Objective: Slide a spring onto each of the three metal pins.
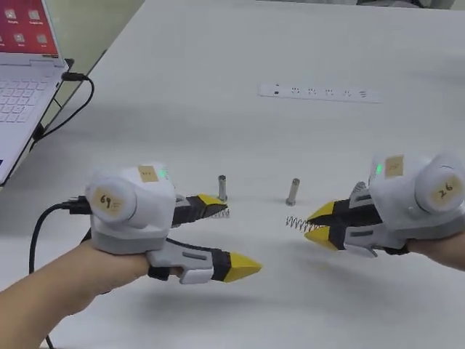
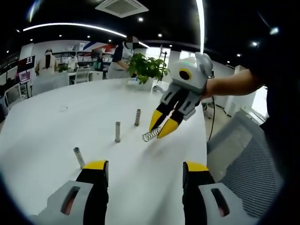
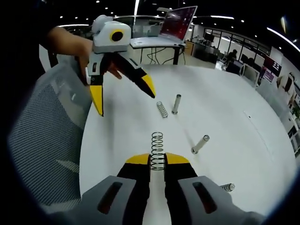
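Bright, even ceiling strip lights [image 2: 200, 18] cast soft shadows on the table [image 1: 218, 73]; fisheye edges bend.

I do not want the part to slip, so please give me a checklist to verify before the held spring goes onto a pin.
1. The spring is clamped in the right gripper: ok.
2. The middle pin is bare and standing: ok.
3. The spring is lined up over that pin: not ok, it lies sideways beside it.
4. The left gripper is open and apart from that pin: ok.
5. The spare spring waits on the table: ok.
6. The far pin already carries a spring: ok.
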Motion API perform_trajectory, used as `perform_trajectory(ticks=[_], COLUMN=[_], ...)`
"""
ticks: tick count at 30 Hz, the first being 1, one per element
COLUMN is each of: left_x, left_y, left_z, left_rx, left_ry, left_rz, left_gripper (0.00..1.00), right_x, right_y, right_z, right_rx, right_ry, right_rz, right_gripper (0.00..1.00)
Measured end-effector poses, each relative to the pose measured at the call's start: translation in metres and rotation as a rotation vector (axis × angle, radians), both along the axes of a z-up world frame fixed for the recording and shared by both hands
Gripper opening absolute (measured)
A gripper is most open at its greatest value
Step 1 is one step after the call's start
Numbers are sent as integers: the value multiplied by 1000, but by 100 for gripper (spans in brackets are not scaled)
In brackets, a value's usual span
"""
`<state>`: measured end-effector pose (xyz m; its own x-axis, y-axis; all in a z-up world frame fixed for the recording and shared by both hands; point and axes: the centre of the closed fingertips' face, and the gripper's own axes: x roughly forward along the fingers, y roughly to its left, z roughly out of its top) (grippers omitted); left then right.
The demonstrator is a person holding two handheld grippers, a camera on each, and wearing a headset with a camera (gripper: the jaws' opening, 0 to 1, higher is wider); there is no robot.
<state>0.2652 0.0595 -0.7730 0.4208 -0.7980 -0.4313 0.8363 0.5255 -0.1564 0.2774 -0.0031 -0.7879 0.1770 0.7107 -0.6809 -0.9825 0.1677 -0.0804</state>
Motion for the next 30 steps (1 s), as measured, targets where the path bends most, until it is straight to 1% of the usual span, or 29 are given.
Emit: perform_trajectory(ticks=[2, 7, 13, 15, 18, 22, 24, 29, 30], left_x=[1, 2, 4, 3, 1, -4, -6, -8, -8], left_y=[-4, -18, -32, -37, -44, -50, -52, -56, -56], left_z=[0, 2, 4, 4, 4, 4, 5, 8, 8], left_rx=[-2, -7, -6, -8, -9, -13, -17, -27, -29], left_ry=[2, 3, -6, -12, -8, -8, -7, -25, -23], left_rz=[-11, -50, -86, -100, -123, -149, -157, -177, -178], left_gripper=[57, 49, 42, 39, 36, 33, 31, 19, 17], right_x=[-2, -5, -13, -15, -19, -23, -25, -29, -29], right_y=[1, 4, 5, 6, 6, 6, 7, 8, 8], right_z=[0, 0, 4, 5, 7, 13, 14, 15, 15], right_rx=[2, 5, 10, 12, 23, 49, 51, 51, 51], right_ry=[2, 1, 2, 1, -7, 0, 3, 7, 7], right_rz=[16, 52, 92, 109, 148, 180, 191, 215, 217], right_gripper=[8, 8, 8, 8, 8, 8, 8, 8, 8])
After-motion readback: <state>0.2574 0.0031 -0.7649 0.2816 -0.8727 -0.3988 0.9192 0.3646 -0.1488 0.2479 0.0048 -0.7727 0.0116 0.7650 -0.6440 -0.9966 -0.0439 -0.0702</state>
